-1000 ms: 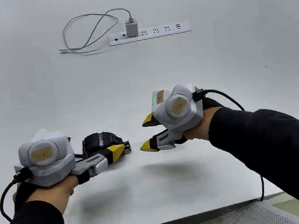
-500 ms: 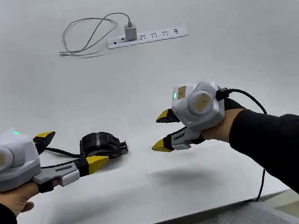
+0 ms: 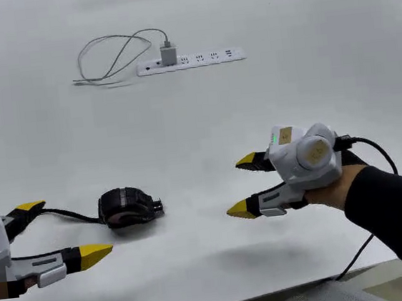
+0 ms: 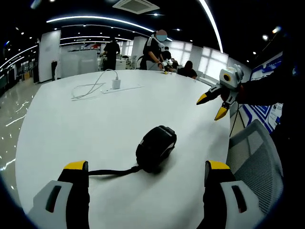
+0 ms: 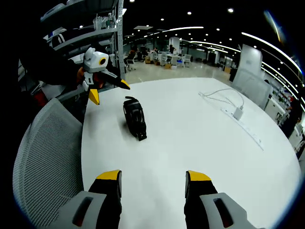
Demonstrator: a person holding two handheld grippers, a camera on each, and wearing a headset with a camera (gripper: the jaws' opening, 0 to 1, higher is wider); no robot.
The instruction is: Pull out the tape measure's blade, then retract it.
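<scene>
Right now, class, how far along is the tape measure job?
Done: nothing provable; the tape measure lies on the table, blade wound in. In hand: nothing; left tongs and right tongs are open, apart from it. Left, seemingly: grasp, pull, retract.

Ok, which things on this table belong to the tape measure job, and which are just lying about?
For the job: tape measure, lying apart from both grippers; left gripper, open; right gripper, open.
Lying about: power strip; white charger plugged into it; its looped cable.
</scene>
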